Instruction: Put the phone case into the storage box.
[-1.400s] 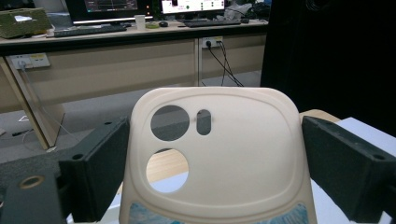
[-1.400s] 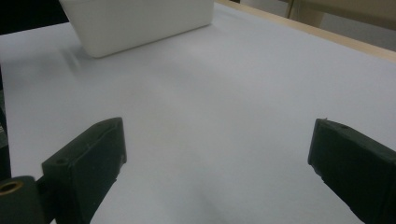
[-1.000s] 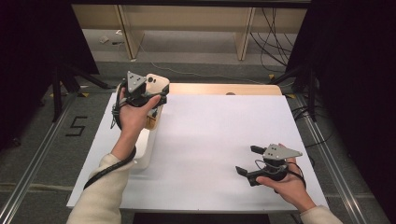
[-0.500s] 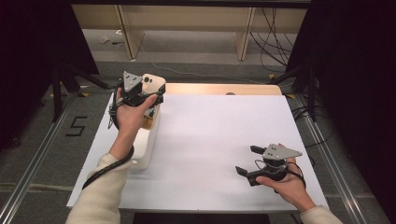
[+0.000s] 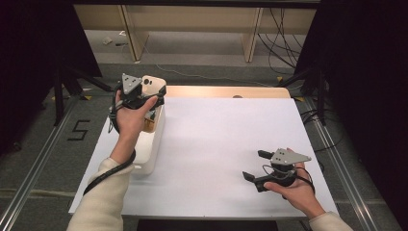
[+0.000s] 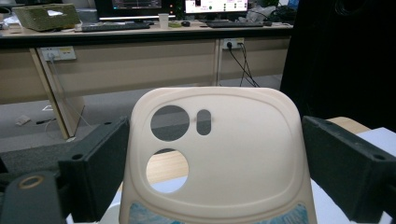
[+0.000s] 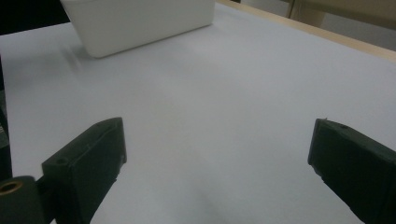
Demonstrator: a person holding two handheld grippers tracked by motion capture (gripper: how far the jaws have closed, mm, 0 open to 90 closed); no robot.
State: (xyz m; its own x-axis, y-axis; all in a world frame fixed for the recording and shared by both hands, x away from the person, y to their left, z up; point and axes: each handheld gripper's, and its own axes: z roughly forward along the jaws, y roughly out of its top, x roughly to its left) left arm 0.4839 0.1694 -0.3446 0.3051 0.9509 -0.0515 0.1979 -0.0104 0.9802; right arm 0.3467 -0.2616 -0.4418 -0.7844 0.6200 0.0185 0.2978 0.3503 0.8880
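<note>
A big white surface (image 5: 216,144) fills the middle of the room, with a strip of wood along its far edge. On its left side sits a long white tub (image 5: 151,144).

The person's left hand (image 5: 132,118) holds the left tongs (image 5: 155,94) up over the far end of the tub. A cream phone case (image 6: 215,154) stands between the two black jaws. It has two round holes and one small oval hole. In the left gripper view there are small gaps between the case and each jaw, so I cannot tell if the tongs are squeezing it.

The right hand (image 5: 293,190) holds the right tongs (image 5: 255,166) low at the near right of the surface, well apart from the tub. Their jaws are wide apart with nothing between them.
</note>
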